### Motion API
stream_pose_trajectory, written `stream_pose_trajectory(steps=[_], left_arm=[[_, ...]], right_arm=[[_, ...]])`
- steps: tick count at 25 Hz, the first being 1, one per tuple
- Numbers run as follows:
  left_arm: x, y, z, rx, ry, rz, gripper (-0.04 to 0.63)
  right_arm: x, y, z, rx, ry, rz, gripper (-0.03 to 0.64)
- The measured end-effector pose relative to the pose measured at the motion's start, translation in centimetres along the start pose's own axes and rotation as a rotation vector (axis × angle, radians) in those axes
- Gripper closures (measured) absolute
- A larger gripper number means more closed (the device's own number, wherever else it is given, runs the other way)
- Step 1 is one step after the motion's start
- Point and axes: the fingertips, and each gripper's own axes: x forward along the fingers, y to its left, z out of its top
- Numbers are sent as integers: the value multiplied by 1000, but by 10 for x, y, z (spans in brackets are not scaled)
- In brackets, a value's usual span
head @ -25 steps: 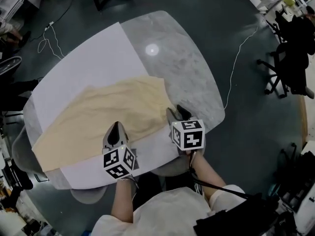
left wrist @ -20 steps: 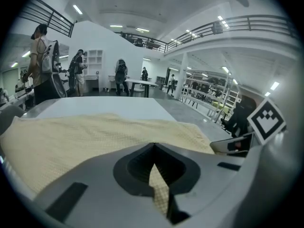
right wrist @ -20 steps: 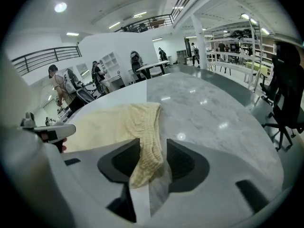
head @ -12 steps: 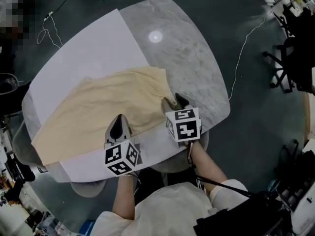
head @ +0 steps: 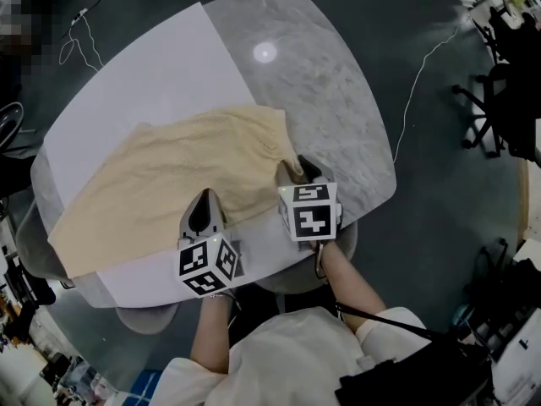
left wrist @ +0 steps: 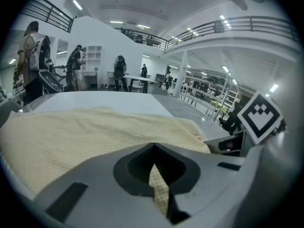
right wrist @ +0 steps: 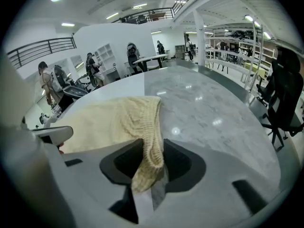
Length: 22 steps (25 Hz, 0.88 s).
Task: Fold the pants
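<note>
While both claws sit at the table's (head: 338, 100) near rim, the left gripper (head: 204, 198) is clamped on a thin fold of the pants (head: 169, 180) at their six o'clock edge; the right gripper (head: 296, 167), at their four o'clock corner, has just been closing on the ribbed waistband and pinches it; beyond, the beige cloth spreads toward nine o'clock across a white sheet (head: 144, 74).

Large open lab or workshop hall, two levels. Upper mezzanine with railing (left wrist: 247, 25), white columns (left wrist: 183, 75), ceiling strip lights (left wrist: 78, 4). Far back: shelving racks (right wrist: 228, 46), work tables (right wrist: 151, 58), standing people (left wrist: 76, 68). Near marble table (head: 338, 100): office chairs (head: 499, 100), loose cables (head: 414, 83) across dark floor (head: 439, 227).
</note>
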Motion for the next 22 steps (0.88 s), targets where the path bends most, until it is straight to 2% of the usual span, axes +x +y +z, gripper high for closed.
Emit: stream_pose_trajectory(steps=[8,15,22], left_arm=[[-4,2,-5,-10,-3,-8,594],[-28,21,0,-49,-34,19,594],[-77,62,17,-85,-88,58,594]], right_arm=[[-4,2,3,61,-24,18,559],[-24,21,17,74,-77,49,568],[-61,71,39,33,-128,98,568]])
